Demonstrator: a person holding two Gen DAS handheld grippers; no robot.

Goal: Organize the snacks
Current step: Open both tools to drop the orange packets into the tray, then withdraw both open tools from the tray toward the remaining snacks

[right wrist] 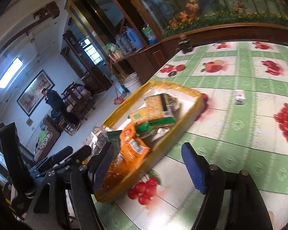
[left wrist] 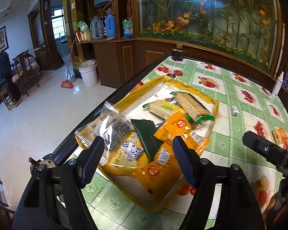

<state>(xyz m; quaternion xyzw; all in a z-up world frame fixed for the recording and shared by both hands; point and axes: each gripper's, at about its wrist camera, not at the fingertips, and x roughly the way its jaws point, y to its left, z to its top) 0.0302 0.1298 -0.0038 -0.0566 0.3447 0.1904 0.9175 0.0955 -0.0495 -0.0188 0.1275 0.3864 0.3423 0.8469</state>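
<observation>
- Both grippers hover released: the left gripper (left wrist: 138, 149), its ribbed dark pads spread, hangs over crinkly snack packets (left wrist: 163, 126) with nothing clenched; the right gripper (right wrist: 147, 163), blue ribbed pads apart, is empty too.
- Snacks fill a shallow tray (left wrist: 214, 103) with a glossy yellow rim at the desk's near-left edge: grid-textured wafer bars (left wrist: 190, 103) in clear wrap, orange foil packs, a flat dark green packet.
- Glossy green-checked, fruit-printed oilcloth covers the desk (left wrist: 230, 88).
- One small white wrapped candy (left wrist: 235, 111) lies apart from the tray, to its right.
</observation>
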